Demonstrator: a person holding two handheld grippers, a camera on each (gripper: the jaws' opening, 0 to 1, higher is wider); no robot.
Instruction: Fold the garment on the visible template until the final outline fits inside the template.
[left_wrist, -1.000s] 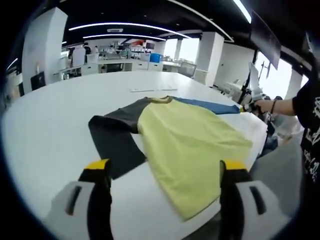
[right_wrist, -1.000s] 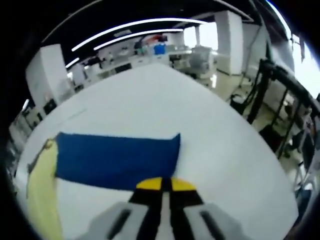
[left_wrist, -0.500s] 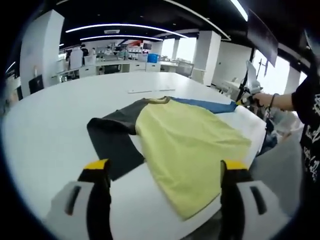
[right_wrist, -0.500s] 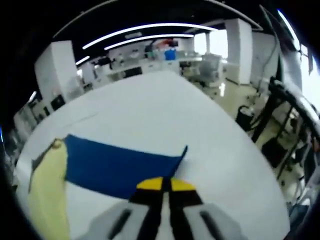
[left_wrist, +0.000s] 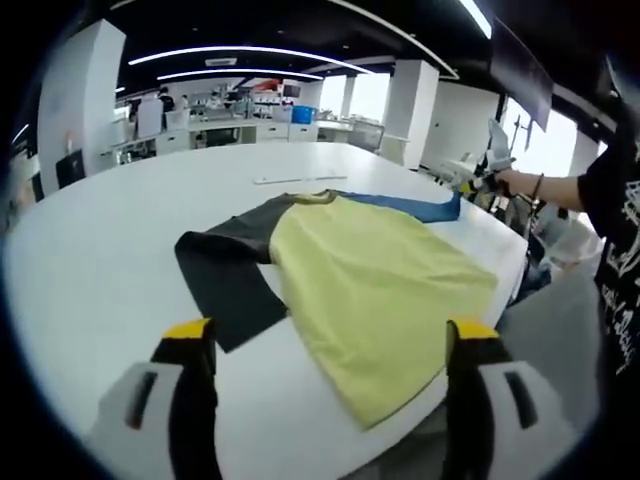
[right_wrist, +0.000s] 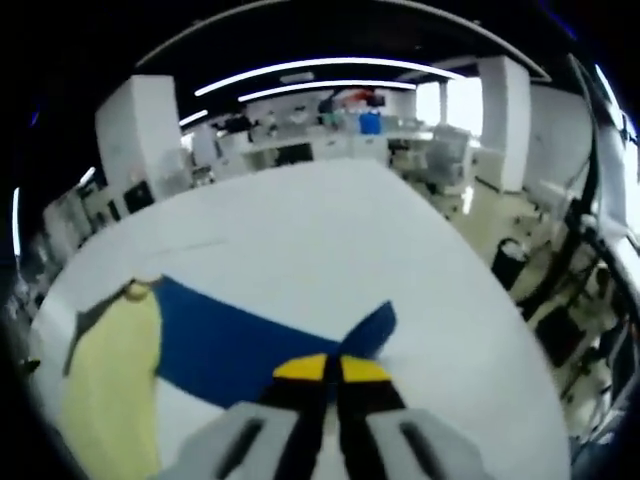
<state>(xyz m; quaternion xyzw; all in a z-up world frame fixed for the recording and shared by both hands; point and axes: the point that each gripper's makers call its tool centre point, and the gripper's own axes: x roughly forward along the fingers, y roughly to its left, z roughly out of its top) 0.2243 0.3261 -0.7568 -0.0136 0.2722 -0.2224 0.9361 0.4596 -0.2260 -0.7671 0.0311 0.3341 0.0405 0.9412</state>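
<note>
Garment, yellow-bodied with a dark sleeve, lies flat on the white table in the left gripper view; the left gripper gapes wide, holding nothing. Right gripper view: the right gripper pinches the blue sleeve at its cuff, lifting limp, light cloth best held by edges.

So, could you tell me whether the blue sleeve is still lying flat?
No: the right tool, shut on the blue sleeve, holds its end lifted off the table.
</note>
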